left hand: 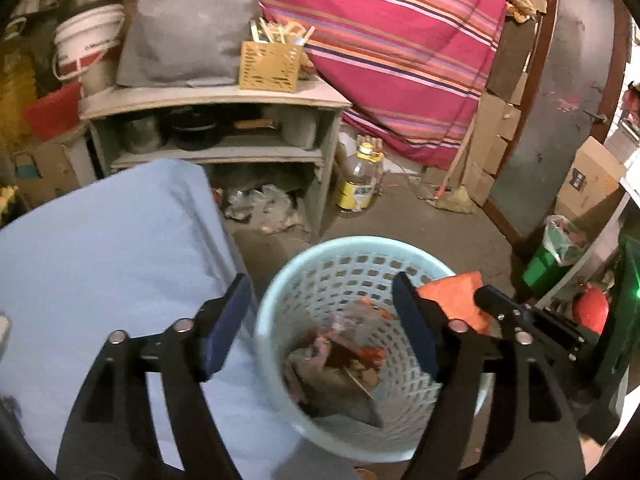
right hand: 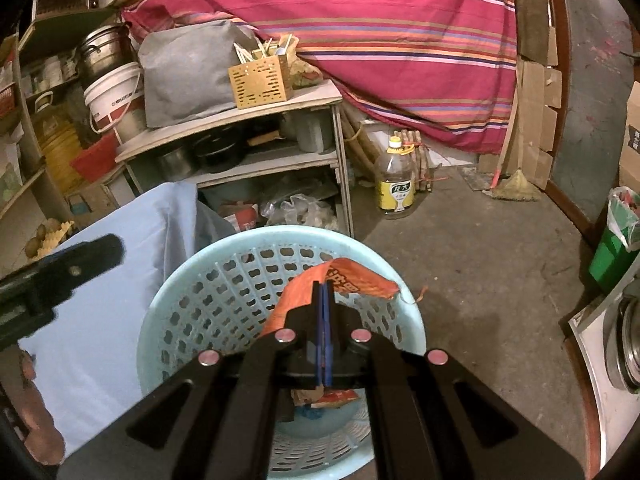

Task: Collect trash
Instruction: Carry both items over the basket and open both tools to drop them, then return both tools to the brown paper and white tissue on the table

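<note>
A light blue perforated basket point(left hand: 276, 300) stands on the concrete floor and holds crumpled wrappers and paper scraps point(left hand: 340, 360). My left gripper point(left hand: 320, 280) hovers over its opening, jaws wide open with nothing between them. My right gripper point(right hand: 324, 285) is shut on an orange wrapper point(right hand: 356, 278) above the basket point(right hand: 168, 296). In the left wrist view the right gripper point(left hand: 482, 294) and the orange wrapper point(left hand: 452, 292) sit at the basket's right rim. The left gripper's finger point(right hand: 88, 256) shows at the left edge of the right wrist view.
A surface draped in light blue cloth point(left hand: 100, 260) borders the basket on the left. Behind stands a grey shelf unit point(left hand: 216, 100) with pots, an oil bottle point(left hand: 360, 184) on the floor, a striped cloth point(left hand: 400, 40), and a green bin point(left hand: 548, 264) at right.
</note>
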`<state>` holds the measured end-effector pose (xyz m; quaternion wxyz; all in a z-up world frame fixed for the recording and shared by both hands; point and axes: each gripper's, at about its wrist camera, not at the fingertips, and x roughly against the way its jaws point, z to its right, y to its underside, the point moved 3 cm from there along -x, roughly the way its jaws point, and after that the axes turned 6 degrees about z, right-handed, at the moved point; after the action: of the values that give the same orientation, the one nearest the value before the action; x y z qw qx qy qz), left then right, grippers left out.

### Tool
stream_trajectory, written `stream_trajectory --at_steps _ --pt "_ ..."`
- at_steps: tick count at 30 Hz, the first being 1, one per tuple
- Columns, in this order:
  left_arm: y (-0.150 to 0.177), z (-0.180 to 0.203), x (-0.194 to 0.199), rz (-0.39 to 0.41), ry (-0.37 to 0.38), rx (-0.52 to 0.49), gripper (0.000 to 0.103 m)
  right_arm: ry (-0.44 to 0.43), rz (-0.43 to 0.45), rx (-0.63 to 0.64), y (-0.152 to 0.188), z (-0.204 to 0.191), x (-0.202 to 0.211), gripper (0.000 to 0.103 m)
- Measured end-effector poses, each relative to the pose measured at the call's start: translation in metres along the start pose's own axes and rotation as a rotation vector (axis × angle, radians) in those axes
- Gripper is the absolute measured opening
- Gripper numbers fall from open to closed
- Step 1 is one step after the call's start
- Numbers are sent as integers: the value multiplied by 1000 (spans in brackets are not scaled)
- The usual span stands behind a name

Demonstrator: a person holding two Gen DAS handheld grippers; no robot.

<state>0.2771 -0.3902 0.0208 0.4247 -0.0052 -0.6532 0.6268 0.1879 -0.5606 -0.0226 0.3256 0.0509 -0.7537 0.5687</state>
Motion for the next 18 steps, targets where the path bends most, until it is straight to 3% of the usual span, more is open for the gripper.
stream_trajectory --at_steps 4,9,10,11,12,18 --pt "-2 -22 27 58 -75 -15 93 -12 -12 12 0 -7 -3 2" --pt "6 -64 61 88 -152 -24 98 16 -47 37 6 -21 -15 4" --pt "10 -76 70 94 -175 -22 98 21 -54 36 7 -22 -18 22" --pt "15 -88 79 96 -198 -19 98 29 -64 34 9 -24 -21 66" --pt "19 -98 85 97 -215 -16 98 34 -58 30 11 -26 -22 82" --pt "49 -174 129 97 -352 4 98 67 -58 82 17 -51 -26 84"
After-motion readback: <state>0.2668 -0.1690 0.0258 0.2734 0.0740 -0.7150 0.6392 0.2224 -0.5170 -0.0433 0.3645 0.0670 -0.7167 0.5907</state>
